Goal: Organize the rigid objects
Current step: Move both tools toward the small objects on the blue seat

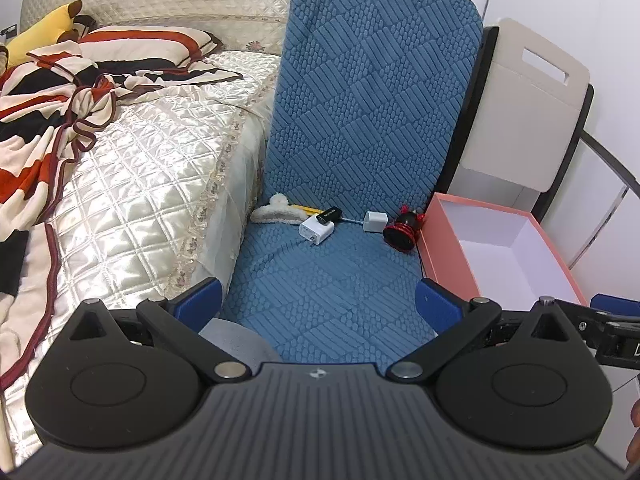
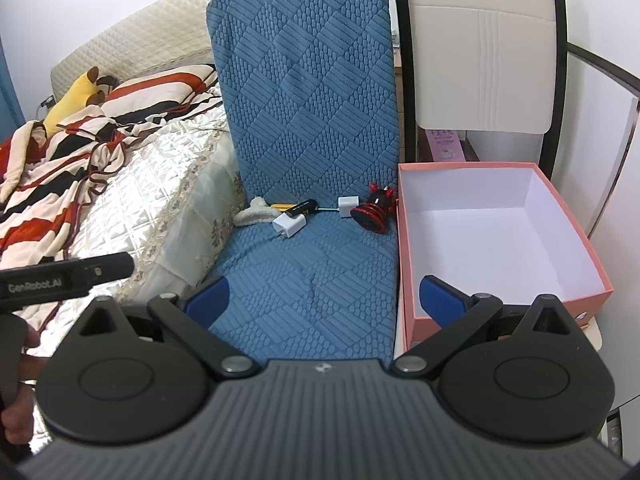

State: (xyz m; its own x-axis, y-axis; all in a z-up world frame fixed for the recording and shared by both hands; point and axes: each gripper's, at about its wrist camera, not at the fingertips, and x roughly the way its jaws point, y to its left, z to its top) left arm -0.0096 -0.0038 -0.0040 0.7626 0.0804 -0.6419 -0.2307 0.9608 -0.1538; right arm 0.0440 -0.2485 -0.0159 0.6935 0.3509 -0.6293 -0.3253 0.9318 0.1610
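Left wrist view looks down on a blue quilted chair [image 1: 340,264], with the left tool [image 1: 318,300] hovering over the front of the seat, its blue fingers [image 1: 200,304] spread wide and holding nothing. Along the back of the seat, where it meets the backrest, lies a row of small things: a fluffy white hair clip [image 1: 274,210] at the left, a yellow item [image 1: 306,210] behind it that is too hidden to identify, a white charger [image 1: 314,232] with a black stick-shaped device [image 1: 330,215] resting on its top edge, a second white charger cube [image 1: 375,222], and a red and black round gadget [image 1: 402,232] tipped on its side just beside the pink box [image 1: 444,248]. That box stands open at the right of the seat, its white inside bare. Right wrist view shows the right tool [image 2: 324,300] likewise spread and unloaded, one finger over the seat and the other over the near corner of the pink box [image 2: 600,272]. From here the white charger [image 2: 290,226], the black device [image 2: 302,206], the cube [image 2: 347,206] and the red gadget [image 2: 374,210] sit in the same row, the gadget nearly touching the box wall. A bed [image 1: 140,168] with a cream quilted cover and a striped blanket [image 1: 48,92] lies left of the chair, and a beige chair back [image 2: 484,52] rises behind the box.
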